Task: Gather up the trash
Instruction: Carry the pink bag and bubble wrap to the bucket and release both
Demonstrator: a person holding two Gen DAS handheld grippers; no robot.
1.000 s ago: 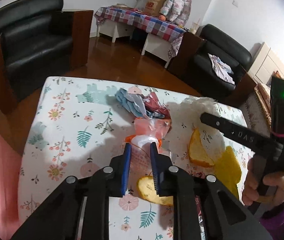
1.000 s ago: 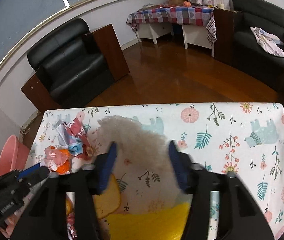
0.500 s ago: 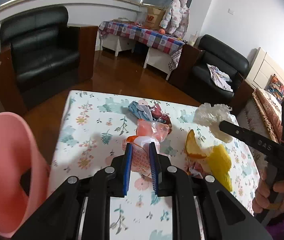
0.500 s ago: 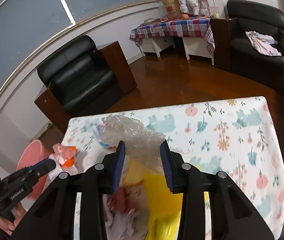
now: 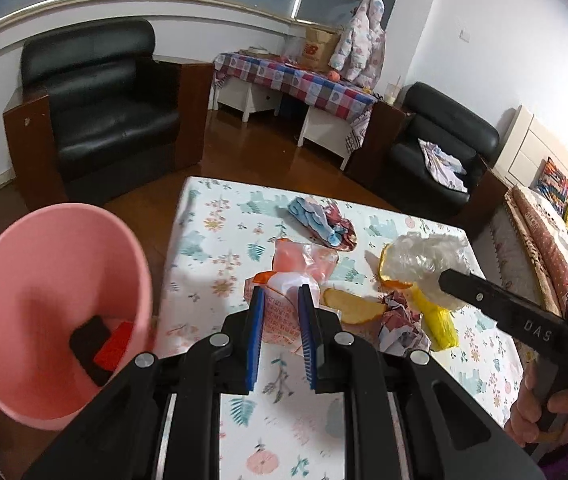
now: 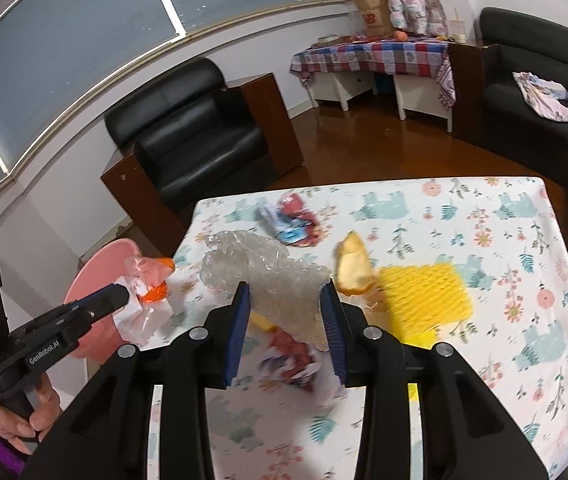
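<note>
Living room, dark armchairs, wood floor. Floral bench (image 5: 219, 240) strewn with trash. Left claw (image 5: 280, 300) clamped on printed wrapper (image 5: 279, 312), lifted clear of bench, likely bound for pink bin (image 5: 55, 280) just off left bench edge. Right claw (image 6: 286, 300) pinching clear plastic wad (image 6: 267, 276), also raised. Left on bench: orange peel (image 5: 354, 306), yellow net (image 6: 424, 300), crumpled paper (image 5: 400, 320), blue-red wrappers (image 5: 320, 222). Bin mouth wide, tilted toward claws; open air between, no obstruction. Claws well apart.

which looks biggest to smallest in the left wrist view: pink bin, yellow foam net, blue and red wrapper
1. pink bin, clearly largest, though nearest the camera.
2 and 3. yellow foam net and blue and red wrapper look alike; the wrapper lies farther off, so unsure.
</note>
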